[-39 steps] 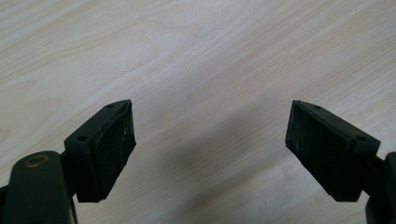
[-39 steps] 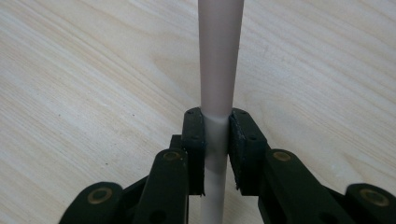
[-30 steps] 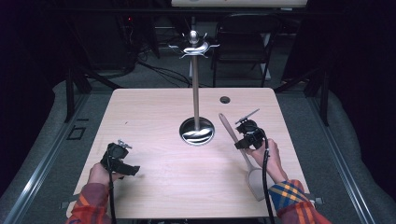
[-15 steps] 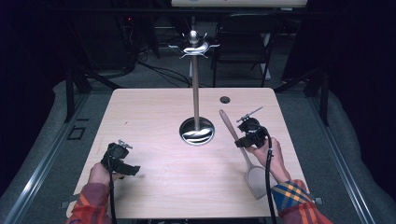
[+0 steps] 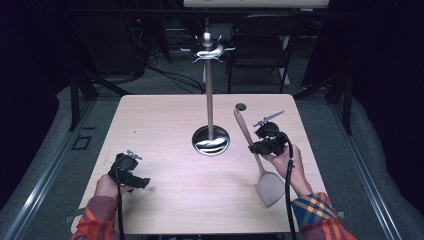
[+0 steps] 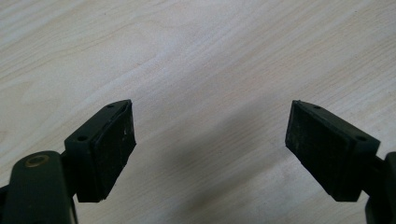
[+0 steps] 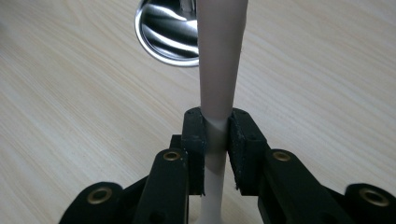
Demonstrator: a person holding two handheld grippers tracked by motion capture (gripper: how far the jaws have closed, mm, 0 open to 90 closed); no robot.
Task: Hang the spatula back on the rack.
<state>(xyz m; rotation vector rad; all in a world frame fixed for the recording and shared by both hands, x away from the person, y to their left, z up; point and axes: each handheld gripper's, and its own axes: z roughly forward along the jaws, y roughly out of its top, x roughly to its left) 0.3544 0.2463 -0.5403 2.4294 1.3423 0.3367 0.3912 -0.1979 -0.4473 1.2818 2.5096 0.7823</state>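
Note:
A beige spatula (image 5: pixel 267 181) hangs in the air over the table's right side, its blade low toward me and its handle (image 5: pixel 242 126) pointing up and away. My right gripper (image 5: pixel 259 147) is shut on the spatula's handle (image 7: pixel 218 79), mid-length, with both pads pressed against it (image 7: pixel 215 135). A tall metal utensil stand (image 5: pixel 209 90) with hooks at its top rises from a shiny round base (image 5: pixel 211 140) at the table's middle; that base (image 7: pixel 166 32) lies just beyond the handle. My left gripper (image 5: pixel 131 175) rests low at the front left, open over bare wood (image 6: pixel 210 135).
A small dark round hole (image 5: pixel 241 106) sits near the far right of the light wooden table (image 5: pixel 165 120). Dark chairs and cables stand behind the table's far edge. The person's plaid sleeves (image 5: pixel 317 217) come in at the front edge.
The right gripper has lifted the spatula slightly and carried it a little toward the stand. The left gripper has stayed put.

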